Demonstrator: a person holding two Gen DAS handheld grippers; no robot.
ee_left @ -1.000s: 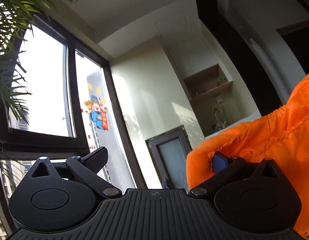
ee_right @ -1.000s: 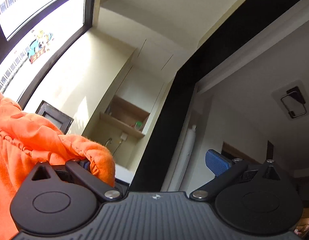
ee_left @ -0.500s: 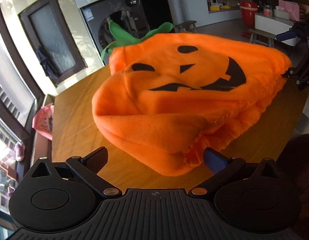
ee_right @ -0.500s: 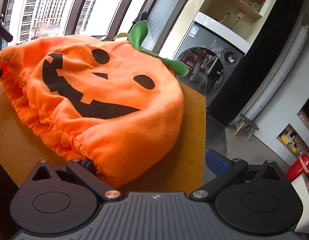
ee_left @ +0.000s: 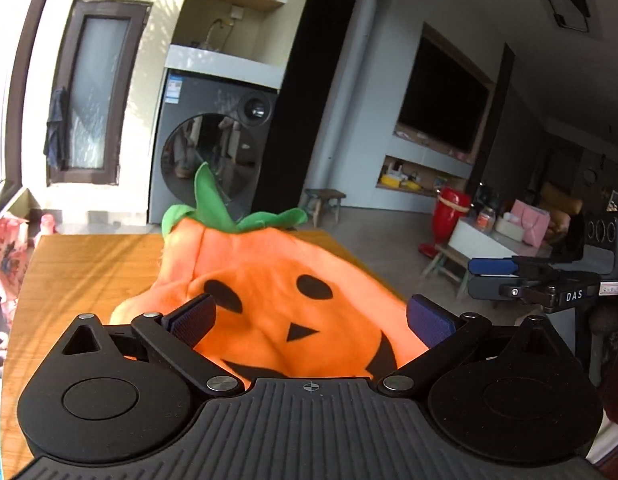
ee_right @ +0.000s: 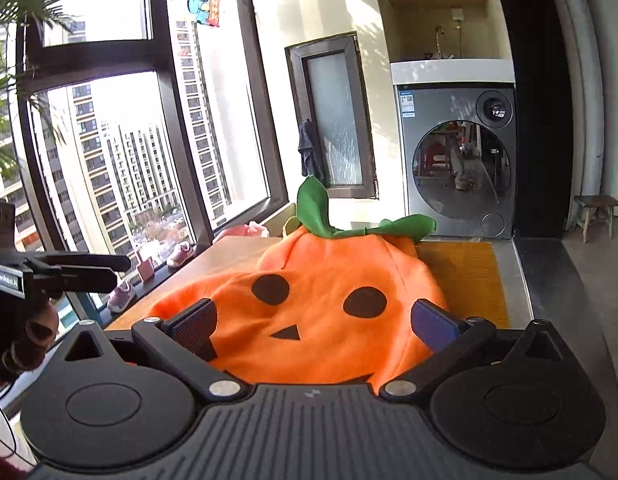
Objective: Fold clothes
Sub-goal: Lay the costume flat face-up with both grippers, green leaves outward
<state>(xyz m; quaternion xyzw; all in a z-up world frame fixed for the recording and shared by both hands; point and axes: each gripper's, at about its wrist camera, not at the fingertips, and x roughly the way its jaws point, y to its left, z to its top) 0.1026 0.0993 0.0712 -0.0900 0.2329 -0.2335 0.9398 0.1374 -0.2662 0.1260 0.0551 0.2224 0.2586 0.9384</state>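
Blue-padded fingers of the left gripper are standing spread wide with nothing between them, hovering just short of the orange pumpkin costume. Likewise, the right gripper is holding its fingers apart and empty over the near hem. Face up, the costume is lying on the wooden tabletop, its green leaf collar pointing toward twelve o'clock. Beyond it, a washing machine is standing against the far wall.
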